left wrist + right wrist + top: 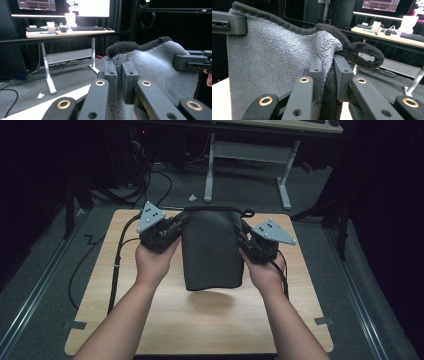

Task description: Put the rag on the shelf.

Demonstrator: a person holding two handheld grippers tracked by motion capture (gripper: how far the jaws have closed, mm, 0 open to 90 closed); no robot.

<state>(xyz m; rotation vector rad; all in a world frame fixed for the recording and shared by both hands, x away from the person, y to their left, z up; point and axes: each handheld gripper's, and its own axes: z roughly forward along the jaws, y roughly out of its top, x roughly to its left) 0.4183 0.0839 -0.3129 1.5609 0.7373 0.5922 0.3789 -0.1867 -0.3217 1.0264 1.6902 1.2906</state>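
High view: a wooden table [200, 320] takes up the lower middle of the frame, and a dark grey towel [212, 251] is held hanging above its centre, its lower edge lifted clear of the tabletop with a shadow cast beneath. The towel is stretched between the two grippers by its top corners. At centre left, the left gripper [176, 226] is clamped on the towel's upper left corner; at centre right, the right gripper [244, 238] is clamped on the upper right corner.

In the left gripper view, the fluffy cloth [155, 67] is seen pinched between the narrowly closed jaws at lower centre, its dark hem running along the top towards the other gripper at the right edge. In the right gripper view, the towel [269, 67] is spread across the left of the frame, its corner nipped between the jaws, and a dark hanging loop [364, 58] is curled just right of them.

No containers are seen on the table.
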